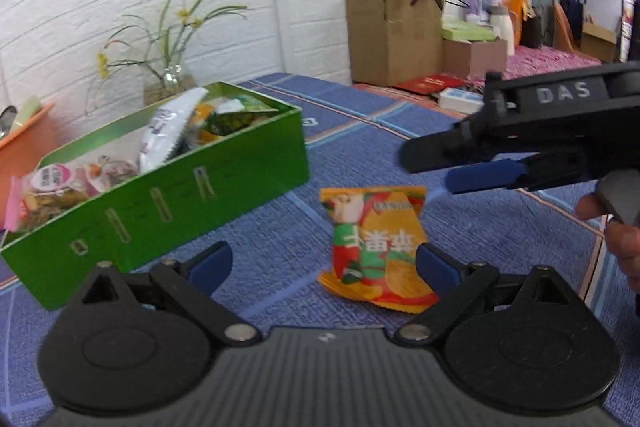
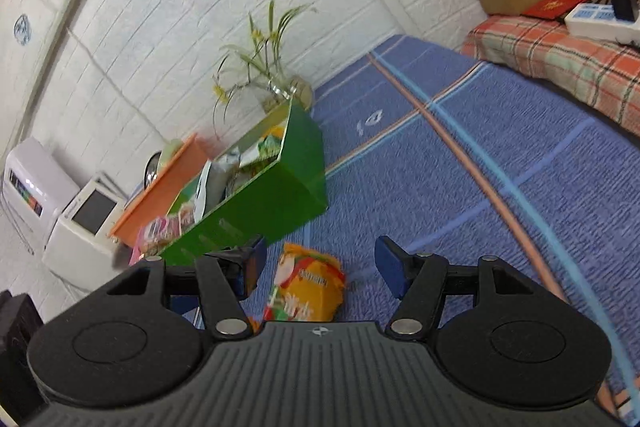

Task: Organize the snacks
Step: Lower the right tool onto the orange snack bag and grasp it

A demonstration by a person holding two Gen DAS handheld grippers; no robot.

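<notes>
In the left wrist view, the left gripper [image 1: 322, 265] hangs low over the blue striped cloth [image 1: 500, 227] with its blue-padded fingers spread wide and nothing between them; the orange snack packet [image 1: 374, 247] lies flat on the cloth just ahead, nearer the right pad. The green box [image 1: 168, 203], already holding several packets, stands to the left, near the packet but apart from it. The right gripper [image 1: 436, 173] reaches in from the right, raised "DAS" lettering readable on its body; the packet's print looks like Chinese characters, too blurred to read. In the right wrist view, the right gripper [image 2: 318, 269] is likewise wide open and empty, the snack packet [image 2: 308, 287] lying below and between its pads, the green box [image 2: 256, 203] beyond to the left. A good pickup likely means closing on the packet's middle, then lifting clear of the box wall before releasing.
</notes>
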